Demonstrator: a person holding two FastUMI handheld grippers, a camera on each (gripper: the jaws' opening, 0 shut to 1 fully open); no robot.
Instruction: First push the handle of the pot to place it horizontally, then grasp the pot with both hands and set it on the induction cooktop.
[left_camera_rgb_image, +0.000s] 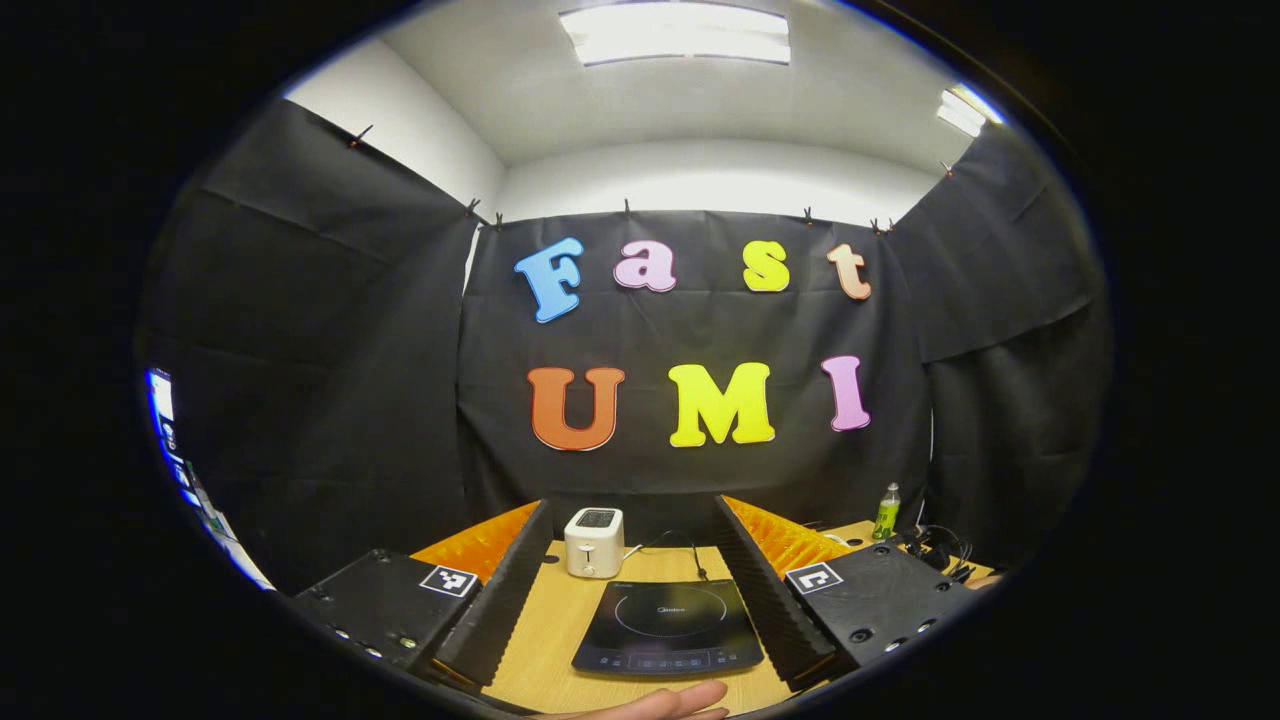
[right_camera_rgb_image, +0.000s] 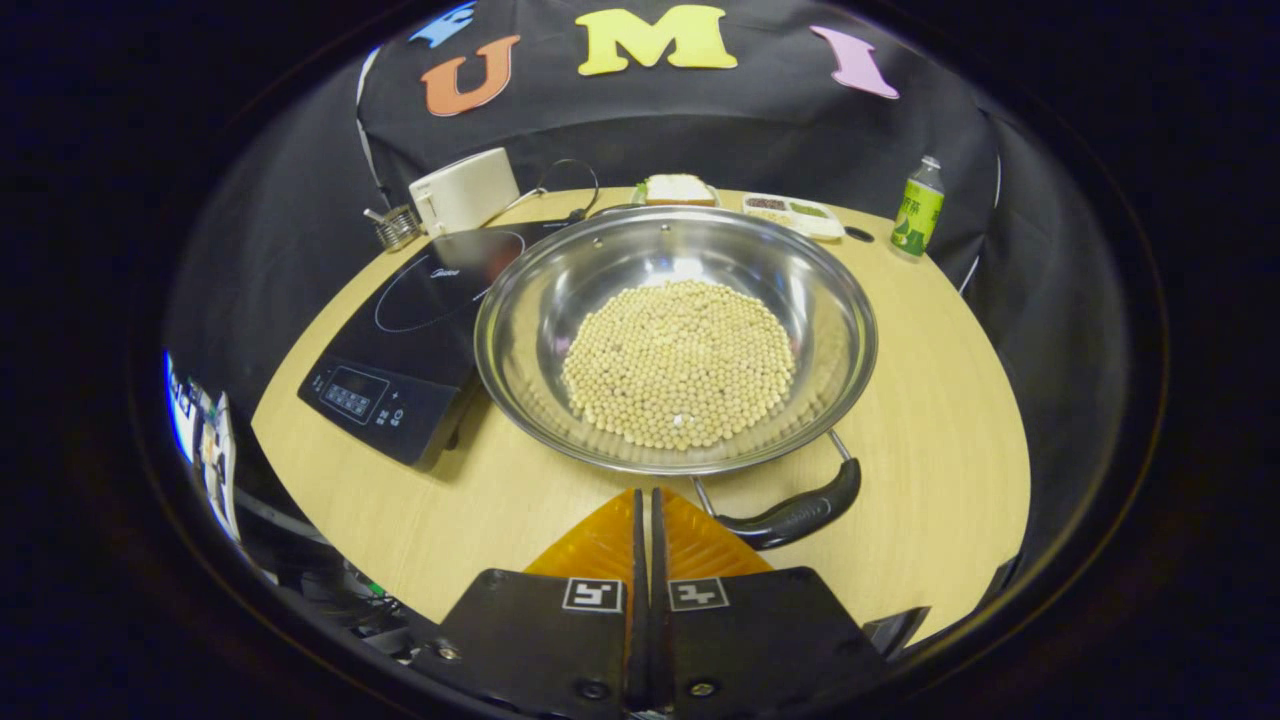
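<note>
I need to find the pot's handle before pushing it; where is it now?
In the right gripper view, the black handle lies at the pot's near rim, just right of the shut hand-held gripper.

Left gripper view level, facing wall; right gripper view high, angled down; both share cooktop (left_camera_rgb_image: 668, 628).

Bean-filled steel pot (right_camera_rgb_image: 676, 340), beside induction cooktop (right_camera_rgb_image: 420, 330)

No word can be read clearly. The induction cooktop (left_camera_rgb_image: 668, 625), at bottom centre of the left gripper view, has a small brand word inside its ring and tiny panel symbols, all too small to make out. Square black-and-white coded markers (left_camera_rgb_image: 448, 580) sit on the left gripper (left_camera_rgb_image: 633, 515) and, at bottom centre, on the right gripper (right_camera_rgb_image: 645, 495); the green bottle (right_camera_rgb_image: 917, 218) at upper right bears illegible print.
</note>
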